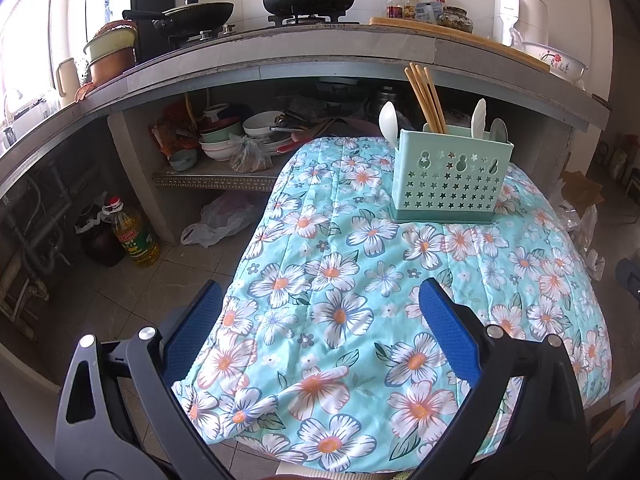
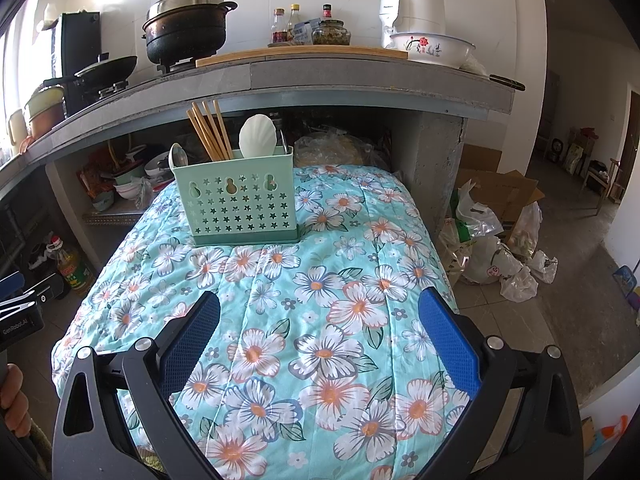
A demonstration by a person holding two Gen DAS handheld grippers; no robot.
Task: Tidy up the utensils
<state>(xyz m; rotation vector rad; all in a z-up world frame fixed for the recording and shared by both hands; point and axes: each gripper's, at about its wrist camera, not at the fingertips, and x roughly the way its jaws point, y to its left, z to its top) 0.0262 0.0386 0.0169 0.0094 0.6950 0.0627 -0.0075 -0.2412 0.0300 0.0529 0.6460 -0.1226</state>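
Both your left gripper [image 1: 320, 344] and right gripper [image 2: 320, 344] hang spread and empty; the utensil caddy [image 2: 236, 204] stands ahead of each (chopsticks [image 2: 208, 132] upright), somewhat nearer your right.

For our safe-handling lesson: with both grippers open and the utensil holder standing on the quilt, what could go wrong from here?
1. The green utensil holder stands on a soft, rumpled floral quilt; a nudge could tip it.
2. The chopsticks lean and stick out high, so a reaching right gripper might knock them.
3. The holder stands close to the quilt's far edge, so pushing it might slide it off.
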